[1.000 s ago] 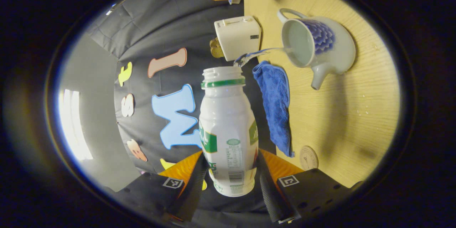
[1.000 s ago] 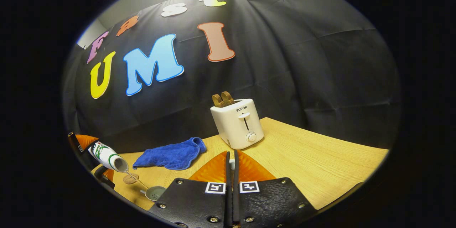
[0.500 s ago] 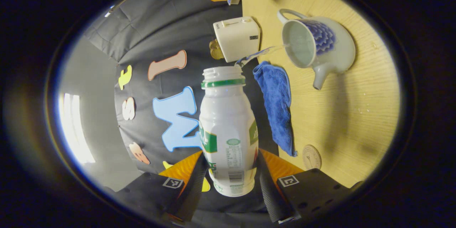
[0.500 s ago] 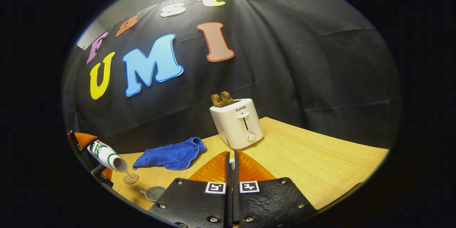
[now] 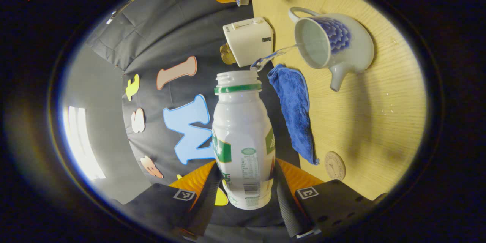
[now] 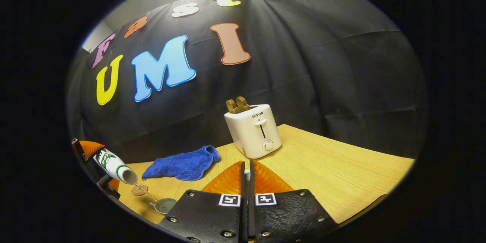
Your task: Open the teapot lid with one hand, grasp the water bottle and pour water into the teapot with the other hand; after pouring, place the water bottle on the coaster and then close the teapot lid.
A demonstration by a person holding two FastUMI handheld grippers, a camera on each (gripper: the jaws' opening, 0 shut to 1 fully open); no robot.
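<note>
Wooden tabletop (image 5: 364,121) at right of the left gripper view carries the open teapot (image 5: 334,45) catching a thin stream from the bottle (image 5: 243,136) clamped in the left gripper (image 5: 246,193), while the right gripper (image 6: 246,171) looks pinched shut, its hold on the lid hidden; next, I judge, tip upright toward the lower-right coaster (image 5: 335,165).

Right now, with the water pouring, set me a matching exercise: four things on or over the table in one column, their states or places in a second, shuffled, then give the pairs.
Things:
1. water bottle
2. teapot
3. coaster
4. blue cloth

States or places:
A. lies crumpled on the table between the toaster and the coaster
B. lid off, taking a thin stream of water
C. tipped on its side, clamped in the left gripper
D. bare, nothing standing on it

Pairs: 1-C, 2-B, 3-D, 4-A
</note>
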